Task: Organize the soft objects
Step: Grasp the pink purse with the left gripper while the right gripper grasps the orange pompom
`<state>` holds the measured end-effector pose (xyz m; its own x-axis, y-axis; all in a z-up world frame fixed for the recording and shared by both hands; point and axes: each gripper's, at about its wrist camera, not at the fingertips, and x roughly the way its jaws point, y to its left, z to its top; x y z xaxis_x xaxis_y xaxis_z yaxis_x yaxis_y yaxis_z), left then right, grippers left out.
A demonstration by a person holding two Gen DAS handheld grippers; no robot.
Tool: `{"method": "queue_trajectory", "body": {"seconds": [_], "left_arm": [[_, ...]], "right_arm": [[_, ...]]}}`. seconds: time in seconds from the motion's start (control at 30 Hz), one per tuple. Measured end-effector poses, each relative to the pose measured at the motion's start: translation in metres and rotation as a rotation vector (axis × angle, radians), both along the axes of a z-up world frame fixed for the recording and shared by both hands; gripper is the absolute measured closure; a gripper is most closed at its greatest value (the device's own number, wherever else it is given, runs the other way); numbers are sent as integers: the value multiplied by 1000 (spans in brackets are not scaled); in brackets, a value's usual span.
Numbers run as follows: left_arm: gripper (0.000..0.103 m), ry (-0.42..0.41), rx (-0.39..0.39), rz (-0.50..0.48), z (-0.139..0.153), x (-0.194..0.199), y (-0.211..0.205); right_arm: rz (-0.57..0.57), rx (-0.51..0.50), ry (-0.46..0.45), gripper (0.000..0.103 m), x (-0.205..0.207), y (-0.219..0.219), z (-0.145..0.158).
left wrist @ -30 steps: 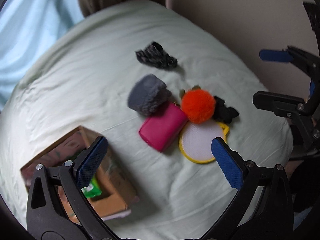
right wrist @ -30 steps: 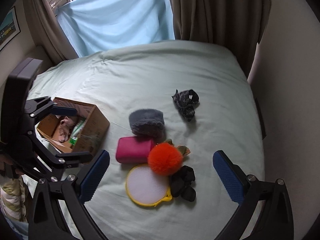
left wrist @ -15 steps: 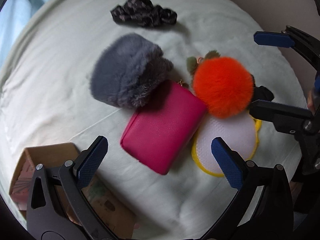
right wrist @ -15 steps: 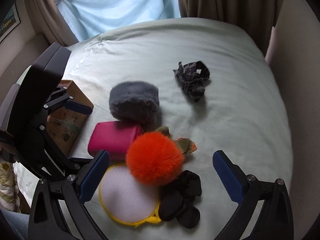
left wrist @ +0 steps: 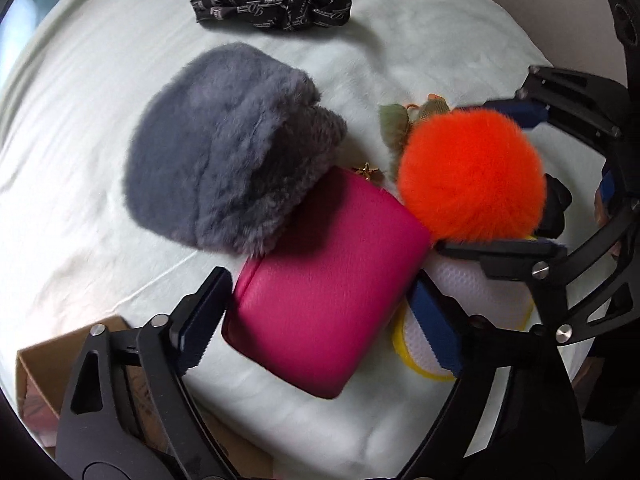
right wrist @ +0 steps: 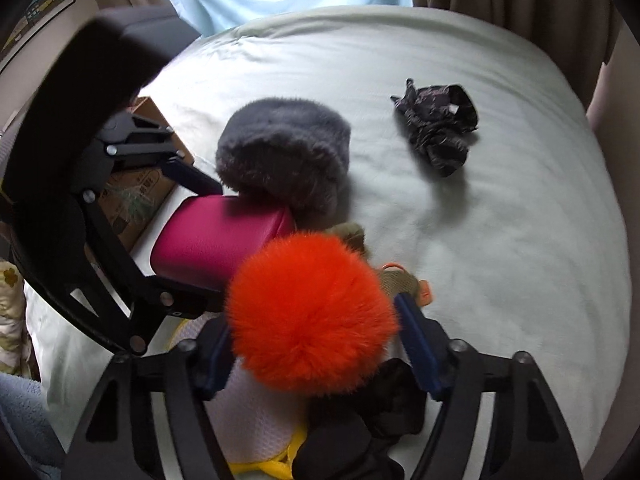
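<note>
A magenta pouch [left wrist: 328, 292] lies on the bed between the two fingers of my left gripper [left wrist: 320, 320], whose pads touch its sides; it also shows in the right wrist view [right wrist: 216, 236]. An orange pompom [right wrist: 312, 316] sits between the fingers of my right gripper [right wrist: 316, 356], pads at its sides; it also shows in the left wrist view [left wrist: 472, 172]. A grey furry hat [left wrist: 224, 168] leans on the pouch. A black patterned headband [left wrist: 276, 4] lies further back.
A white mesh pad with a yellow rim [left wrist: 480, 308] and a black cloth [right wrist: 368, 412] lie under the pompom. A cardboard box [left wrist: 52, 364] stands at the lower left. A pale bedsheet [right wrist: 500, 220] covers the bed; curtains and a wall stand behind.
Both grippers have moved down and forward onto the pile. The left one has narrowed around the magenta pouch and the right one around the orange pompom.
</note>
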<state>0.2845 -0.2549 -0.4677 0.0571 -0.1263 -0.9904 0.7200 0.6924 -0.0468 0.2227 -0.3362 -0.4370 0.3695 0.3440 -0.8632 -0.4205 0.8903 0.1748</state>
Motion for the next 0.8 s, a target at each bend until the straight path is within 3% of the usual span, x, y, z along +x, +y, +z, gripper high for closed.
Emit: {"method": "queue_trajectory", "body": {"seconds": [0.1, 0.23, 0.37, 0.57, 0.8], "left_arm": [[19, 5, 8, -12, -6, 4, -7], [29, -3, 7, -25, -7, 5, -10], [40, -8, -2, -20, -5, 3, -3], [51, -3, -19, 8, 3, 4, 9], [58, 3, -30, 26, 14, -12, 12]], "right_arm": [[13, 22, 6, 45, -1, 1, -3], [29, 33, 14, 58, -5, 3, -3], [27, 42, 2, 63, -8, 2, 0], [3, 52, -23, 65, -12, 1, 9], [-32, 65, -48, 65, -20, -1, 28]]}}
